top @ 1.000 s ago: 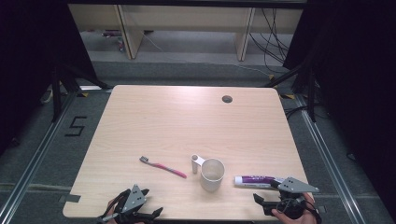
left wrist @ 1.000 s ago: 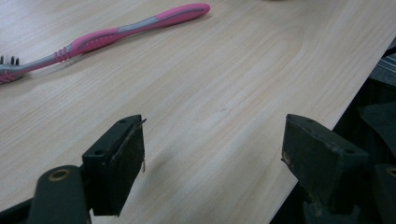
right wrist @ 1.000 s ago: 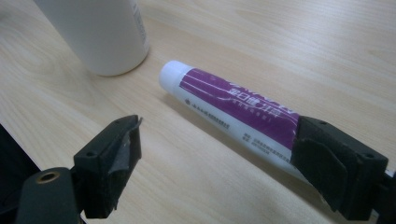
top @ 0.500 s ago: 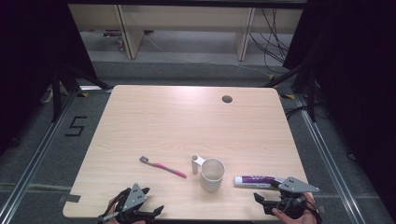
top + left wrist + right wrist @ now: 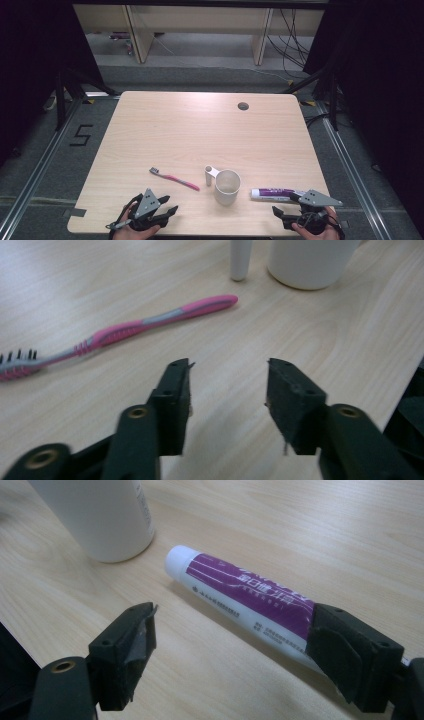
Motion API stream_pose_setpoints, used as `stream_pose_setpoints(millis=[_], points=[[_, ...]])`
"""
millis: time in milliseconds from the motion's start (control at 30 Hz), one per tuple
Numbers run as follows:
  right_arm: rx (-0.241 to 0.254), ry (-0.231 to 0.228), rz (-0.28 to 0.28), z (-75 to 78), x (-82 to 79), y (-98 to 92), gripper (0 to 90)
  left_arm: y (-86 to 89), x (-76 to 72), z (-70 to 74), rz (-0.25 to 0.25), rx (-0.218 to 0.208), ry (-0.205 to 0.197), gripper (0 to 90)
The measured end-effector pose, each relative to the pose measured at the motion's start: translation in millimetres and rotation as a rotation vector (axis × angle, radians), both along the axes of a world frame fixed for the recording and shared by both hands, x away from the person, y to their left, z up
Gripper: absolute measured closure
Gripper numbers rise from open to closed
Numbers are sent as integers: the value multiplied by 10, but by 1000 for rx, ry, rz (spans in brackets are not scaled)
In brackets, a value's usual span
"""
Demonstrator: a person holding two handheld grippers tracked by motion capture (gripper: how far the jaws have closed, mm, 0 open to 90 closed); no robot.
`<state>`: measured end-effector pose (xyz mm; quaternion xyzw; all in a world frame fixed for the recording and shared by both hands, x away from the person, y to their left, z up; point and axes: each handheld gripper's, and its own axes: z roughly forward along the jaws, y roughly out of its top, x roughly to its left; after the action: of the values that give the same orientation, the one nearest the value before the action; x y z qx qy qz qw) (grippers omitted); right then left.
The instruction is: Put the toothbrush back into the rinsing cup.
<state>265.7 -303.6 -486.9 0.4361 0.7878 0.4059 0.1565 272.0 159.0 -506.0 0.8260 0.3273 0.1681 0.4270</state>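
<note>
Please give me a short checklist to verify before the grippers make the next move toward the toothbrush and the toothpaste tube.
1. Left gripper empty, jaws just been closing, nothing between: ok.
2. Toothbrush lies flat, free, ahead of it: ok.
3. Right gripper open: ok.
4. Toothpaste tube centred between its jaws: not ok, it lies by one jaw.
5. Cup upright, apart from both: ok.
6. Tube cap tight: cannot tell.

I see bare wood ahead of my left gripper (image 5: 227, 390); beyond it the pink plastic toothbrush (image 5: 125, 330) lies crosswise, the white cup (image 5: 227, 186) stands alongside, and the purple-and-white toothpaste tube (image 5: 240, 592) blocks my right gripper (image 5: 232, 645).
</note>
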Motion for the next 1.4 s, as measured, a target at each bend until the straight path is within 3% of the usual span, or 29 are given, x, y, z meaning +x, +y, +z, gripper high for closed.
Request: stream_pose_setpoints(millis=[33, 67, 100, 200, 267, 300, 433, 567, 600, 900, 1000, 1033, 1133, 1233, 1400], points=[[-1, -1, 0, 0, 0, 1, 209, -29, 13, -12, 5, -21, -6, 622], [-2, 0, 0, -2, 0, 1, 209, -34, 36, -2, -13, 11, -13, 657], [-2, 1, 1, -3, 0, 0, 211, -65, 52, -8, -8, 10, -21, 689], [-1, 1, 3, -3, 1, -1, 215, -97, 126, -11, -35, 71, -34, 770], [2, 4, 6, -4, 0, 0, 215, -135, 168, -30, -31, 51, -36, 793], [-2, 1, 8, -4, -1, -1, 217, -128, 197, -24, -46, 71, -30, 795], [-8, -11, 18, -12, 18, -14, 218, -156, 261, -30, -22, 55, -38, 832], [-12, -8, 21, -15, 21, -11, 220, -185, 336, 1, -31, 68, -41, 890], [-13, -8, 22, -17, 20, -10, 221, -193, 362, 6, -33, 82, -45, 894], [-4, 8, 15, -16, 6, 4, 226, -362, 567, 27, -17, 29, -34, 898], [-6, 16, 19, -10, -1, 5, 229, -392, 613, 35, -16, 32, -29, 897], [-30, -9, 31, -13, 18, -8, 230, -429, 651, 30, 1, 24, -25, 897], [-16, -3, 38, -21, 16, 2, 233, -472, 709, 24, -2, 41, -19, 897], [-34, -7, 35, -15, 17, -5, 233, -539, 747, -3, 4, 19, -17, 896], [-31, -6, 39, -15, 16, -2, 234, -599, 815, -23, -2, 53, -4, 897]])
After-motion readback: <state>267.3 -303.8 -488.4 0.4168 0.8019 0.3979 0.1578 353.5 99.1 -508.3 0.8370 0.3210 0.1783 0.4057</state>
